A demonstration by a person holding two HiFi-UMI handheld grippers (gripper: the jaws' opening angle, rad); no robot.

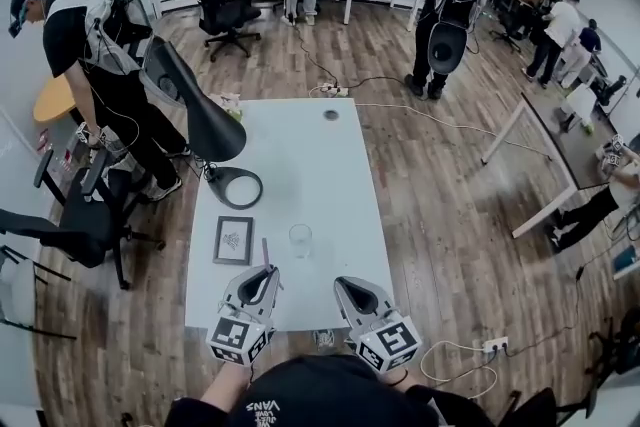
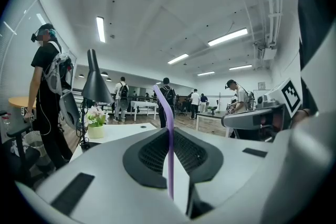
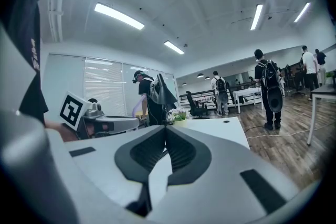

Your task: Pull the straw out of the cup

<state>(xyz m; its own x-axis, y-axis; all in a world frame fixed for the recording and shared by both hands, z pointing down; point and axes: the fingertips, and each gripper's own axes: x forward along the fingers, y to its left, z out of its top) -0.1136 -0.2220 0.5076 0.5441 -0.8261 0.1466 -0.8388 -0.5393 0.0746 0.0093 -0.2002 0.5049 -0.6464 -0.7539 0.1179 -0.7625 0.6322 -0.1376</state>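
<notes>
Purple straw [image 2: 169, 155] stands clamped upright between the pads of the left tongs [image 1: 262, 277], which are nearly closed on it. It is clear of the glass cup [image 1: 300, 238], which stands with no straw in it near the near edge of the table [image 1: 320, 165], just beside those tongs. The right tongs [image 3: 166, 131] are closed with nothing in them. The pull looks done; at most, setting the straw down remains.
</notes>
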